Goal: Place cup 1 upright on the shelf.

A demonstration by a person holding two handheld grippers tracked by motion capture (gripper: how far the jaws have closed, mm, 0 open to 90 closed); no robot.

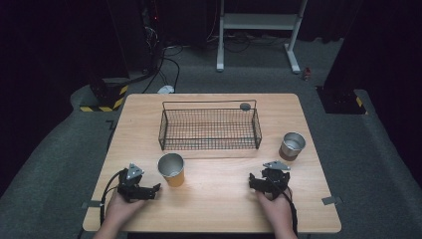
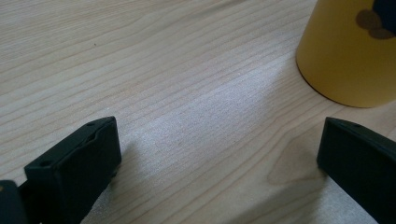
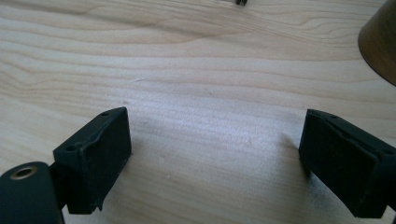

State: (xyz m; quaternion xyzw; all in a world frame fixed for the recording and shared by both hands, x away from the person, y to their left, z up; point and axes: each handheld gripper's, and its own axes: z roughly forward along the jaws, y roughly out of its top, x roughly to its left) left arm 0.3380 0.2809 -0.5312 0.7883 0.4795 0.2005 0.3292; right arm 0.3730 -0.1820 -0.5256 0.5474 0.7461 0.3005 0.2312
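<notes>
A yellow cup (image 1: pixel 171 170) with a shiny inside stands upright on the wooden table (image 1: pixel 214 209), in front of a black wire basket (image 1: pixel 209 128). My left gripper (image 1: pixel 153 190) rests on the table just left of that cup, its jaws wide open with nothing between them. In the left gripper view (image 2: pixel 219 140) the yellow cup (image 2: pixel 345 51) stands beyond the right jaw. A brown cup (image 1: pixel 291 145) with a silver inside stands at the right. My right gripper (image 1: pixel 253 181) lies open below and left of it. In the right gripper view (image 3: pixel 215 135) the brown cup (image 3: pixel 380 42) shows at the upper right.
The basket looks empty, and a small dark round object (image 1: pixel 245 106) sits at its far right corner. Bare wood lies between the two grippers. Beyond the table are a white stand (image 1: pixel 259 30), cables and grey floor.
</notes>
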